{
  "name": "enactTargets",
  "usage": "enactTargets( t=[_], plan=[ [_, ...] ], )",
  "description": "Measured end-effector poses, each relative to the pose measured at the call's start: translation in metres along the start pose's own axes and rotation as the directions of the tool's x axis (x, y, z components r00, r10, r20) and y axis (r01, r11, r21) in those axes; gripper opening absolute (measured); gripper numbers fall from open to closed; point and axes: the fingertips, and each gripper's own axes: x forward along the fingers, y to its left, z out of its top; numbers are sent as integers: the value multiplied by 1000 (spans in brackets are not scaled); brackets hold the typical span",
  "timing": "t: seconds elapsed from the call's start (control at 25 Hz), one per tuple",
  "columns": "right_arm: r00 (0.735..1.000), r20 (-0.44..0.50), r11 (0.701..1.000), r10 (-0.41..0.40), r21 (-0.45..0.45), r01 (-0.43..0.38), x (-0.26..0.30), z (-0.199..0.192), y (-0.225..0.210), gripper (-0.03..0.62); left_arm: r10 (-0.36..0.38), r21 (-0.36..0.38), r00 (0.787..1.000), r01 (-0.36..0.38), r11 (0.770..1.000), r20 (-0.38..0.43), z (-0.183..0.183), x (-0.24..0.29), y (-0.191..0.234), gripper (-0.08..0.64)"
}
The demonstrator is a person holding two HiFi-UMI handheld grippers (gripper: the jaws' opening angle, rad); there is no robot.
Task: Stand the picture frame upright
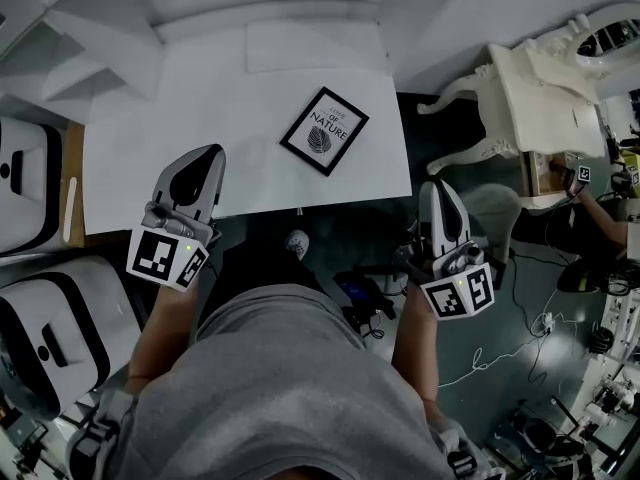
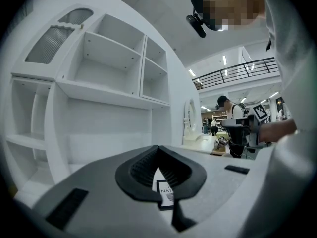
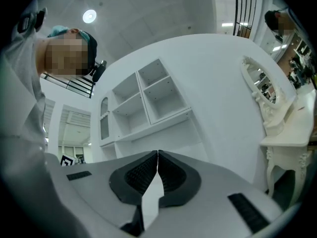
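White tabletop [image 1: 170, 138]: picture frame [image 1: 323, 130] laid flat, face up, right of centre. Left gripper [image 1: 203, 158] and right gripper [image 1: 433, 190] held shut, empty, well short of it. Jaws to be opened first; one edge pinched, opposite edge steadied while tipped.

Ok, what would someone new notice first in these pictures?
The black frame stands out, lying flat and askew on the white table with its print facing up. Nearer the person, the left claw and right claw are both shut and empty, short of the frame. An ornate white dresser stands off to the right.
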Motion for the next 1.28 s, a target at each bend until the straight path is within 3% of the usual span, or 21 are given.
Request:
enactTargets(
  t=[0.6, 1.28],
  plan=[
    [998, -45, 999, 42, 17, -42, 29, -8, 9, 28, 16, -29, 1000, -17, 999, -25, -4, 6, 15, 6],
    [997, -60, 999, -53, -4, 53, 76, -7, 7, 28, -90, -25, 995, 89, 996, -36, 2, 54, 57, 6]
  ],
)
